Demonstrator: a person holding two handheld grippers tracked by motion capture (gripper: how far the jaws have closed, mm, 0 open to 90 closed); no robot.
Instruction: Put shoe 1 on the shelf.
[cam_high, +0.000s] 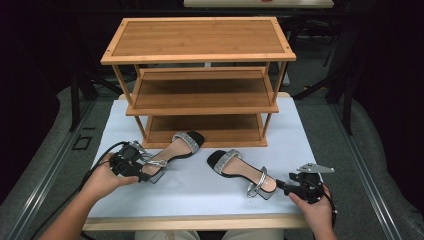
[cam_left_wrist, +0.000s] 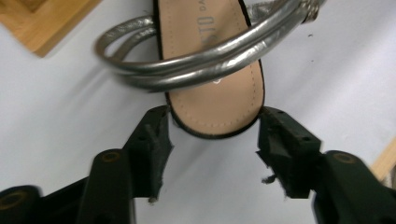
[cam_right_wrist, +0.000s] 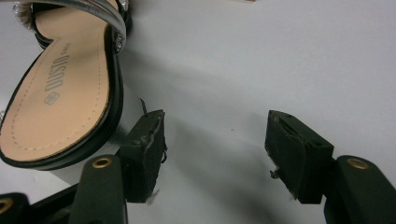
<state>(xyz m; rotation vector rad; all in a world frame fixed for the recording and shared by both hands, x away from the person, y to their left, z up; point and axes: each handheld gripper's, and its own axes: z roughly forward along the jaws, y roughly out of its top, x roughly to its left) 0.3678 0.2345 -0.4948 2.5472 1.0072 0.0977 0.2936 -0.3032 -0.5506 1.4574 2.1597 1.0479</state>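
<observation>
Two sandals lie on the white table (cam_high: 200, 192) in front of a three-tier wooden shoe rack (cam_high: 200, 75), which stands at the table's far edge. The left sandal (cam_high: 172, 149) runs diagonally, its toe with the glittery band pointing up and right, just beside the rack's bottom shelf, and its heel toward the left claw (cam_high: 141, 172). The right sandal (cam_high: 242, 172) runs the other diagonal, toe up and left, block heel down and right near the right claw (cam_high: 281, 185). The two toes are near each other but apart.

In the left claw view the jaws stand apart on either side of the heel end of the left sandal, seeming to touch its rim, silver ankle straps (cam_left_wrist: 201, 51) looping across beyond.

In the right claw view the jaws are spread wide over bare table, the right sandal's heel just beside one of them.

Open table lies along the near edge and at the right side.
</observation>
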